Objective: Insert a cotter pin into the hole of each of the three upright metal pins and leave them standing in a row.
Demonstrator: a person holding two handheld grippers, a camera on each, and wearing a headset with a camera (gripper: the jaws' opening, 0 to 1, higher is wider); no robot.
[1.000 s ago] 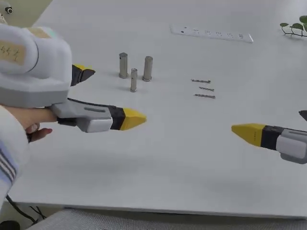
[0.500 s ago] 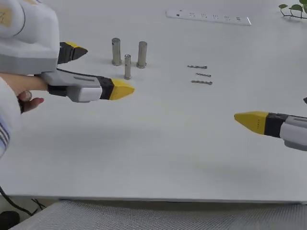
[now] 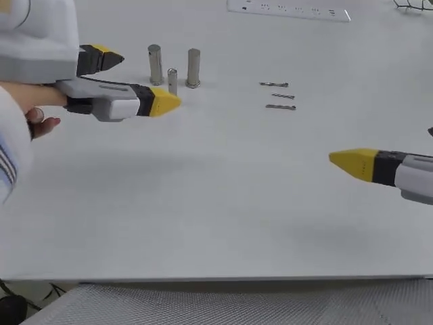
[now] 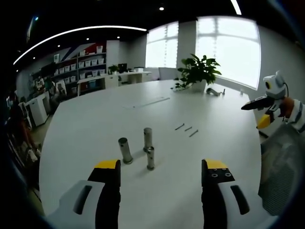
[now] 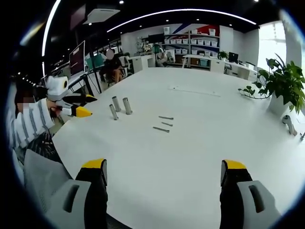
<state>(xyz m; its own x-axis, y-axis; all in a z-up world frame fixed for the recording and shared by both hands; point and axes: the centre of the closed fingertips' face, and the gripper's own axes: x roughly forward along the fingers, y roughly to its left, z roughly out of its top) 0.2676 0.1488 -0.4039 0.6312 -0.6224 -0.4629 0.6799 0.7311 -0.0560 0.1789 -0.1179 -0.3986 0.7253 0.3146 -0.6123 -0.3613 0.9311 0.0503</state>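
Cotter pins (image 3: 283, 96), three of them, lie loose and roughly parallel on the white table (image 3: 203, 217). They are well apart from the three metal pins (image 3: 194, 68), which stand upright in a tight cluster rather than a row. No cotter pin is in a hole yet, so I judge the job to be at its very start.

My left gripper (image 4: 161, 166) is spread wide with nothing in it and hangs close to the cluster, jaws pointing at it. My right gripper (image 5: 164, 166) is just as wide and just as empty, out over bare table with the cotter pins ahead of it.

To do this step well, I would close the left jaws squarely on one metal pin, low on its body, so it does not knock its close neighbours. The shorter front pin (image 3: 172, 81) looks easiest to reach first. Its cross hole is too small to make out from here, so I would turn the pin until the hole faces the right side before bringing anything to it.

With the right gripper I would take the nearest cotter pin (image 3: 280, 107) by one end. That leaves most of its length free, and I can hold it level with the hole. Thin wire on a flat top may slip, so I would narrow the jaws first and pinch slowly.
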